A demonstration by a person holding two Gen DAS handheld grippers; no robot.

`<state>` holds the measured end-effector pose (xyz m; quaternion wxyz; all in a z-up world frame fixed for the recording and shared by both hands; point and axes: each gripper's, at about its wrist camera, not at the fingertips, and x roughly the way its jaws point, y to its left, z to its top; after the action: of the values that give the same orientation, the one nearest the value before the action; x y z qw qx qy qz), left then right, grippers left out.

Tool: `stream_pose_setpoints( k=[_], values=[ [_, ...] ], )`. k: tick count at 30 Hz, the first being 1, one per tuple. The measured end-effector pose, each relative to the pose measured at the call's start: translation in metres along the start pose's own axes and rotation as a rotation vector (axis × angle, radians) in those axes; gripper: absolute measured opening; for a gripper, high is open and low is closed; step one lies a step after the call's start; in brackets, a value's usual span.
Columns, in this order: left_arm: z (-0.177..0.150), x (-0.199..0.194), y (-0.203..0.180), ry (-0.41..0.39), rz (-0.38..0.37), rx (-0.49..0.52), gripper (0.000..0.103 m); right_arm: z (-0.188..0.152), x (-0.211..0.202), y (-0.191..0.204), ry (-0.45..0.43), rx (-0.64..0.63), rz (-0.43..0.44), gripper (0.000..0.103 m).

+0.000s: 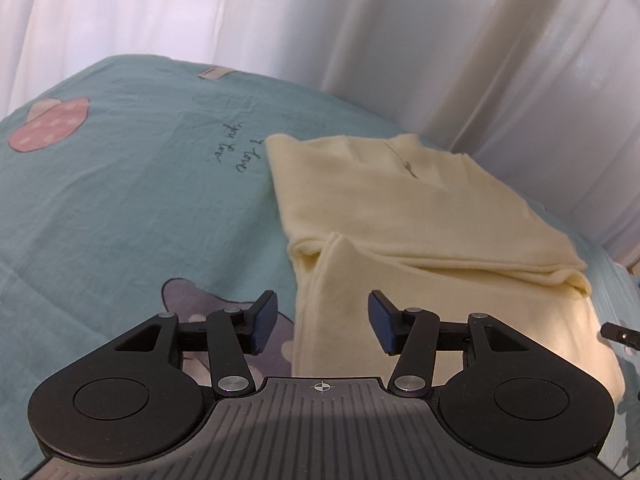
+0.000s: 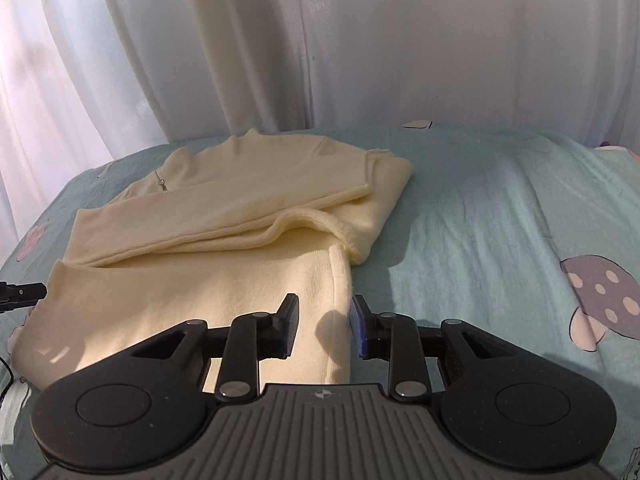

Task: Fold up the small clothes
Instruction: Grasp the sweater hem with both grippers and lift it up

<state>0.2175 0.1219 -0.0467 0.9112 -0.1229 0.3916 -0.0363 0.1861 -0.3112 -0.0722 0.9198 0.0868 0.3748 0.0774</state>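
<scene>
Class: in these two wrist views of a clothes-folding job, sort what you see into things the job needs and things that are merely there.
Part of the job:
cream garment, partly folded
left gripper, open
right gripper, open

Merely there:
teal mushroom-print sheet, under the garment
white curtain, behind

near hem of cream sweater [image 2: 192,312] hidden behind right claw [image 2: 323,330] body; zip pull [image 2: 162,185] too small to read.
</scene>
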Motion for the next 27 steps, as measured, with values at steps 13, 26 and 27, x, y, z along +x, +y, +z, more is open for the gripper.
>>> stream_pose_setpoints(
  k=[13,26,27],
  values=[
    [0.007,0.023,-0.015,0.024,0.005,0.078,0.015,0.003,0.019,0.010,0.016,-0.034,-0.036,0.008],
    [0.009,0.036,-0.018,0.066,-0.084,0.067,0.029,0.003,0.027,0.022,0.023,-0.117,-0.055,0.010],
    [0.009,0.037,-0.019,0.060,-0.081,0.076,0.028,0.004,0.028,0.023,0.022,-0.121,-0.060,0.010]
  ],
)
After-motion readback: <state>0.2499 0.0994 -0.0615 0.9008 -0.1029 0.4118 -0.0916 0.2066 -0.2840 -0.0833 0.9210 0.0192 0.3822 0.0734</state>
